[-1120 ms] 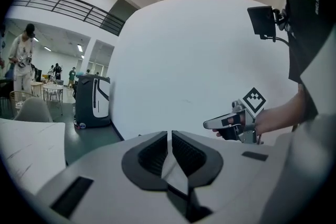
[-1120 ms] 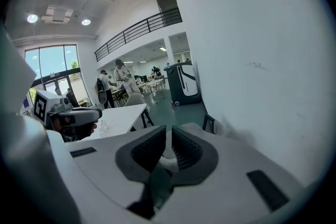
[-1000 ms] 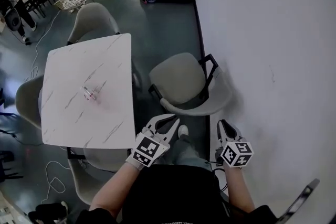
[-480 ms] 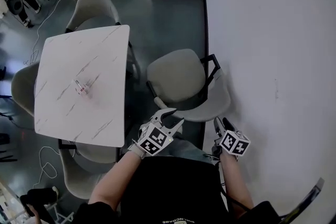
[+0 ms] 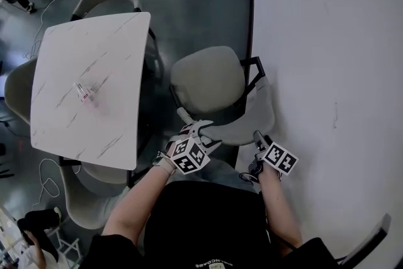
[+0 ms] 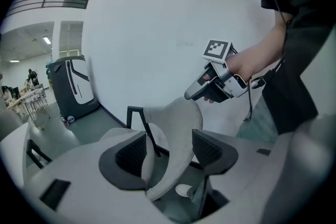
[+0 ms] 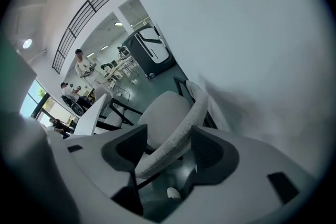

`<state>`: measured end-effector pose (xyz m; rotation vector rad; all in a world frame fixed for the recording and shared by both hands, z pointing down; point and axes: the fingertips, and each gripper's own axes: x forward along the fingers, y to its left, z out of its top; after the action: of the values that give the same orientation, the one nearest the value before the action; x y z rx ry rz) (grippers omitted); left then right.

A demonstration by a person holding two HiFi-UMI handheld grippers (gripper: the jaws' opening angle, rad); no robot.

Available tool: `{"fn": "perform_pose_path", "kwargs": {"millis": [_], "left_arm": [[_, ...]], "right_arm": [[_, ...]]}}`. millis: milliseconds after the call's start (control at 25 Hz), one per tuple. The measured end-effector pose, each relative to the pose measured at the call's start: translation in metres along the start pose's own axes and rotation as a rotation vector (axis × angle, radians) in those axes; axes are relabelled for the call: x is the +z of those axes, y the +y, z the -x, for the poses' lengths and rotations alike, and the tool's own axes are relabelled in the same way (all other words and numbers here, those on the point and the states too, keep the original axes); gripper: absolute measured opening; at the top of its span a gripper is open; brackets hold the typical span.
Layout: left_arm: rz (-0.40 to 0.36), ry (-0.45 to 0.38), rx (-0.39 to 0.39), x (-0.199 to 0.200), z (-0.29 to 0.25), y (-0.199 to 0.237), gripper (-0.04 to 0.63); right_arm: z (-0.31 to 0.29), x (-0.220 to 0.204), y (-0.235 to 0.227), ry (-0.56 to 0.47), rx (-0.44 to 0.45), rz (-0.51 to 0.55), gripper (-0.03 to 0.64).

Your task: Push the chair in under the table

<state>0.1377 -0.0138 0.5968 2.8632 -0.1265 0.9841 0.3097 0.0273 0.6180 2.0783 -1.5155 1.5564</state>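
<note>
The chair [image 5: 211, 82] stands pulled out on the dark floor [image 5: 195, 16], in the gap between the surface [image 5: 88, 85] and the white wall [image 5: 327, 41]. Its seat lies just beside the surface's near-right edge and is not under it. Its curved backrest [image 5: 249, 126] faces the person, and its black frame shows on the wall side.

Both tools sit at that backrest. The left tool [image 5: 203, 131] is at the end nearer the surface, and its jaws have just been opening. In the left gripper view they stand apart with the grey rim of the backrest running slantwise between the pads [image 6: 131, 152]. There is clear space on the right-hand side, so the rim is straddled, not squeezed.

The right tool [image 5: 258, 138] is at the wall-side end, and its jaws have likewise just been opening. They now stand wide, and the backrest's rim passes between them without being pressed (the right gripper view shows gaps on both sides).

A small clear item [image 5: 84, 92] rests on the marbled surface. Three more chairs are tucked at its other sides.
</note>
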Motion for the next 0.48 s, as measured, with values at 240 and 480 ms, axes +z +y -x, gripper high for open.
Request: {"fn": "perform_pose_path", "kwargs": {"millis": [240, 480], "left_arm": [[-0.016, 0.057, -0.074, -0.021, -0.026, -0.009, 0.285], [-0.039, 0.118, -0.111, -0.039, -0.048, -0.018, 0.291]], "right_arm": [[-0.012, 0.002, -0.006, 0.000, -0.051, 0.012, 0.247], [-0.009, -0.001, -0.011, -0.014, -0.124, -0.004, 0.247]]}}
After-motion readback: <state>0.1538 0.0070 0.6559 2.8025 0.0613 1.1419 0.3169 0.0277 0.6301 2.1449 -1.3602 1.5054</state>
